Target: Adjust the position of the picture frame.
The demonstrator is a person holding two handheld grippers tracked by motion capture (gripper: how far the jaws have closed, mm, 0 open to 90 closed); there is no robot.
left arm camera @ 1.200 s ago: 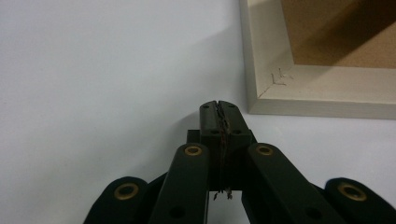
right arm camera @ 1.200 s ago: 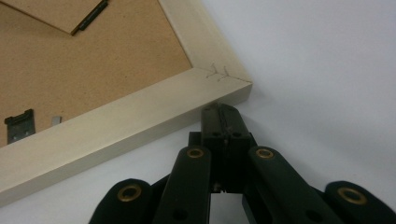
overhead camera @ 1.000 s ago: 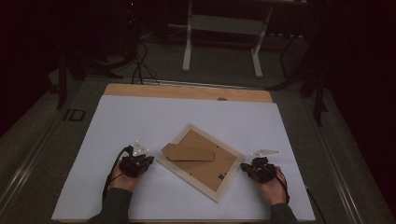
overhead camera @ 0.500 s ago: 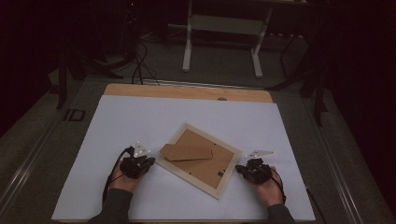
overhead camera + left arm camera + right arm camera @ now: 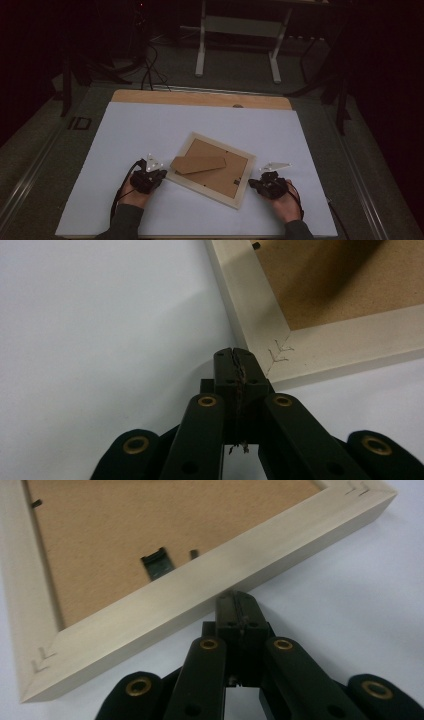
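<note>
Change since one second ago: right gripper [image 5: 266, 181] has moved in toward the picture frame [image 5: 212, 168] and now sits at its right edge; left gripper [image 5: 148, 176] holds its place at the frame's left corner; the frame itself has barely shifted.

Picture frame: lies face down on the white tabletop [image 5: 150, 125], near the person's edge and between the two grippers. Rectangular, pale unfinished wood moulding with mitred corners; staple marks show across the corner joints in both gripper views. Backing board [image 5: 220, 172] is brown fibreboard, matt and finely grained, held by small dark metal tabs; one tab [image 5: 157, 562] shows close to the right gripper. A brown cardboard easel strut [image 5: 198, 164], long with a tapered end, lies flat on the backing.

Orientation: the frame is turned at a slant to the tabletop's edges, its long axis running from the far left down to the near right; the strut lies roughly left to right, taper toward the left gripper.

Left gripper: black fingers [image 5: 225, 371] pressed together with nothing between them, tips just at the frame's corner.

Right gripper: black fingers [image 5: 227, 611] pressed together, empty, tips touching or just under the frame's side moulding
</note>
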